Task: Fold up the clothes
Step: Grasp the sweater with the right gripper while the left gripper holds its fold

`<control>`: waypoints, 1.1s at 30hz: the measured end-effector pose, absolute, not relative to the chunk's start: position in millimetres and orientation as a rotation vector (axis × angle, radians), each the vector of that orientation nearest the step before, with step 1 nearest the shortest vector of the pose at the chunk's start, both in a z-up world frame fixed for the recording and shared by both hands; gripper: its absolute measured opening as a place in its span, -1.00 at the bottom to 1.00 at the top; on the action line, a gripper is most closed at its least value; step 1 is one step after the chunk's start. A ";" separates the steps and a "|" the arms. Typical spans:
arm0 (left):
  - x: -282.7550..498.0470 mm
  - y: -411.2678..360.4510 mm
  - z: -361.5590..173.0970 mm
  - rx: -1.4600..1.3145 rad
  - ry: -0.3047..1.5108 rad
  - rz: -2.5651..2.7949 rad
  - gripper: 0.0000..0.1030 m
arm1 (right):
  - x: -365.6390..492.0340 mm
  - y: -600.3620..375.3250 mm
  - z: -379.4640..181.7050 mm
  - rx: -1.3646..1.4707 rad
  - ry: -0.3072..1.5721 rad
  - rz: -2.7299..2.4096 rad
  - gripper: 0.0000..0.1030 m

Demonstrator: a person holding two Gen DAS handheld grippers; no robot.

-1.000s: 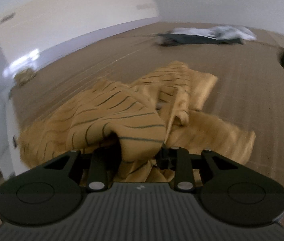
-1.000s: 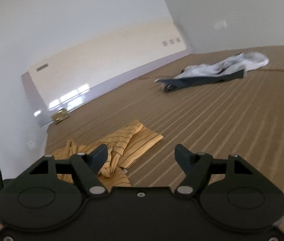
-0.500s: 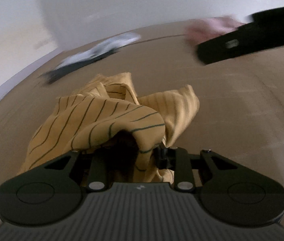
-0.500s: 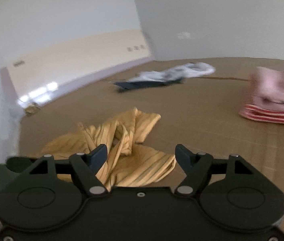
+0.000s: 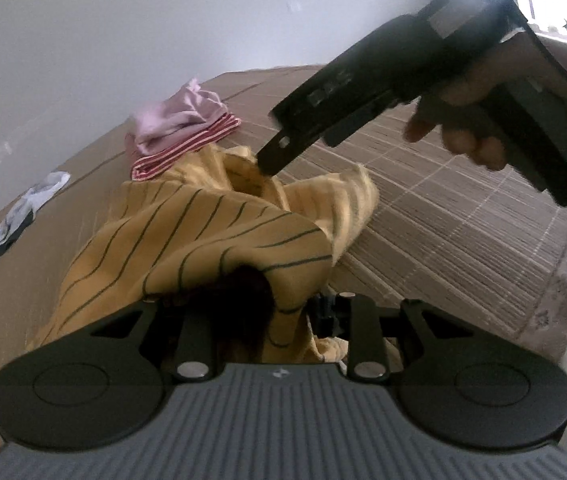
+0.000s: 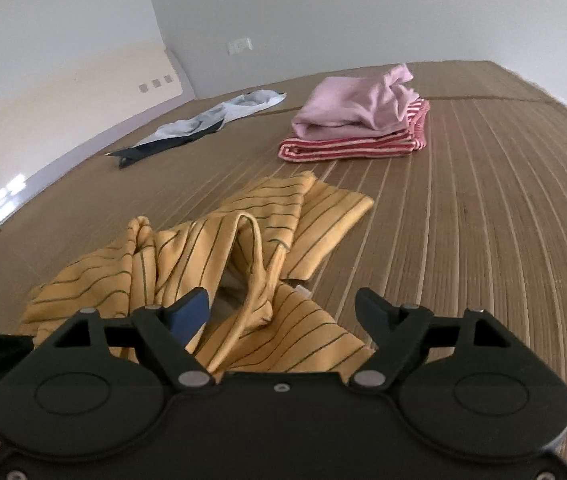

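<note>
A crumpled yellow garment with thin dark stripes (image 6: pixel 243 248) lies on the brown mat. My left gripper (image 5: pixel 275 300) is shut on a fold of this yellow garment (image 5: pixel 211 236), which drapes over its fingers and hides them. My right gripper (image 6: pixel 283 304) stands open just above the garment's near folds, one rolled edge rising between its fingers without being pinched. In the left wrist view the right gripper (image 5: pixel 271 164) comes in from the upper right, held by a hand (image 5: pixel 463 136), its tip at the garment's far folds.
A folded pile, pink garment on a red-and-white striped one (image 6: pixel 359 128), sits farther back on the mat (image 6: pixel 503 220). A white and dark garment (image 6: pixel 199 128) lies near the wall. A pale headboard (image 6: pixel 63 92) runs along the left.
Both grippers swung round, bringing the folded pink pile into view. The right gripper dropped down close over the yellow garment. The left kept its hold on the cloth.
</note>
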State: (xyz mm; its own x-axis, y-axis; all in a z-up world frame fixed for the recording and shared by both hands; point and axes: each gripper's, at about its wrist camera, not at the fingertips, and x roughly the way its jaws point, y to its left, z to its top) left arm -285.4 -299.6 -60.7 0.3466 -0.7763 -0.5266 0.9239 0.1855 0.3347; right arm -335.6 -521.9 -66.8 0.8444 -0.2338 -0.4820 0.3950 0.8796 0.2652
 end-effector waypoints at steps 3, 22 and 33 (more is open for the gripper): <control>-277.6 -292.4 -61.4 0.618 0.287 -1.179 -0.34 | -342.5 -516.6 -69.6 0.370 0.463 -0.308 0.51; -250.7 -263.5 -44.2 0.471 0.330 -1.006 -0.30 | -293.9 -477.6 -103.8 0.334 0.490 -0.156 -0.70; -265.8 -266.3 -39.5 0.468 0.240 -0.936 -0.22 | -347.3 -480.8 -72.4 0.292 0.301 -0.181 -0.82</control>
